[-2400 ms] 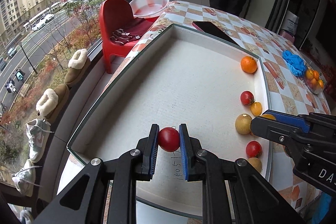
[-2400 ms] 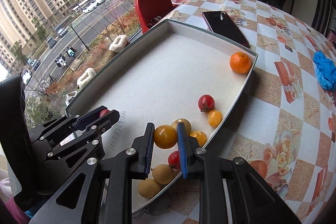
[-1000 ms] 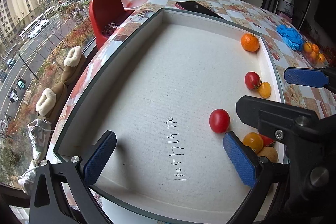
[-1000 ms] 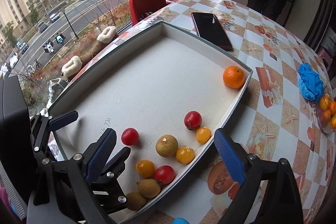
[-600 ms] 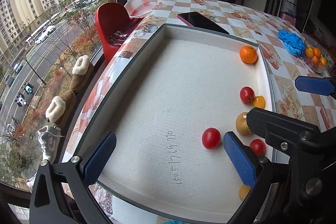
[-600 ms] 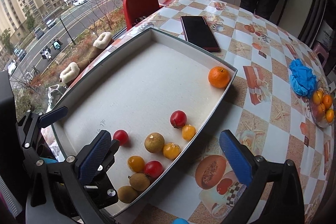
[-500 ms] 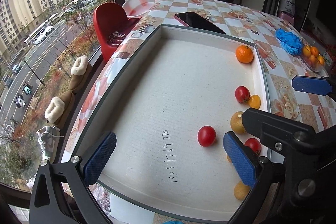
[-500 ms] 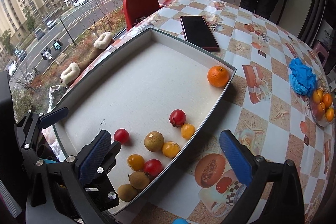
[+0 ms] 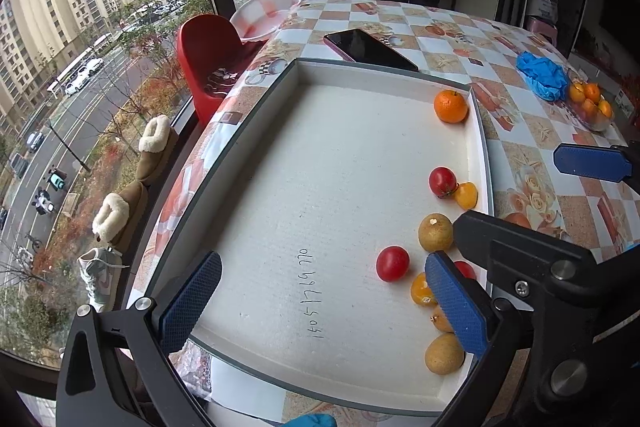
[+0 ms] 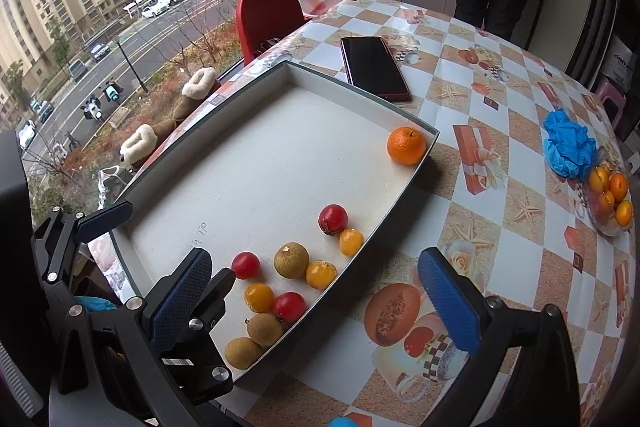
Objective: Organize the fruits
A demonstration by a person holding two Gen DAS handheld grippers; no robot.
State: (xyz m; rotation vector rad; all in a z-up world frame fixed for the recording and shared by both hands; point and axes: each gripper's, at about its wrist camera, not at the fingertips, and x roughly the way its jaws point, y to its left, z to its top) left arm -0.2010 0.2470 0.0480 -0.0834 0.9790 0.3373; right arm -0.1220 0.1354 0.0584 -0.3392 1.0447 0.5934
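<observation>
Both the left gripper and right gripper now gape wide, pulled back (empty); the small red cherry tomato sits released in the shallow white foam tray.

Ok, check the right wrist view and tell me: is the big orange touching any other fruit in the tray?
No, the big orange sits alone in the tray's far corner.

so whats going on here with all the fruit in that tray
A person is sorting fruit in a shallow white tray with two handheld tools. Both the left tool and the right tool are open and empty, hovering above it. Small red, yellow and brown fruits cluster by the near right edge, with one orange alone in the far corner.
</observation>
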